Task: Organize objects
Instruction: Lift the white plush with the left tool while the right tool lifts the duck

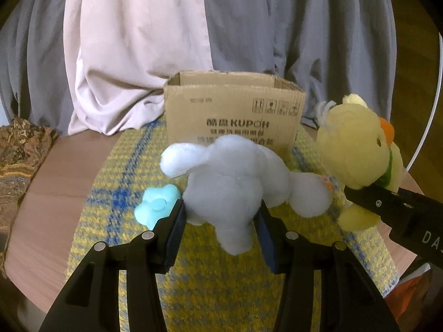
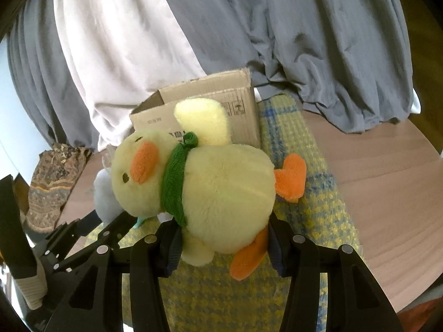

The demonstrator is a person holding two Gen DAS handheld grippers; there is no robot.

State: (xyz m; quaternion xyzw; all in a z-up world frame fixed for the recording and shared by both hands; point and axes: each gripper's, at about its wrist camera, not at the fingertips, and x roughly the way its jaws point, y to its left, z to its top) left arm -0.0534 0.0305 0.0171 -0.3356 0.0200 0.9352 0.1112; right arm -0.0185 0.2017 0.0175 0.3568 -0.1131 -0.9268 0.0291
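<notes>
My left gripper (image 1: 221,215) is shut on a white plush toy (image 1: 229,177) and holds it above the yellow-blue woven mat (image 1: 124,182). My right gripper (image 2: 223,238) is shut on a yellow plush duck (image 2: 221,191) with a green scarf and orange feet; the duck also shows in the left wrist view (image 1: 360,149), to the right of the white toy. An open cardboard box (image 1: 235,110) stands just behind both toys, also seen in the right wrist view (image 2: 243,105). A light blue flower-shaped piece (image 1: 157,207) sits beside the white toy.
The mat lies on a round wooden table (image 2: 387,188). Grey and pale pink curtains (image 1: 138,55) hang behind the box. A patterned brown cloth (image 1: 19,149) lies at the table's left edge. The left gripper shows in the right wrist view (image 2: 77,229).
</notes>
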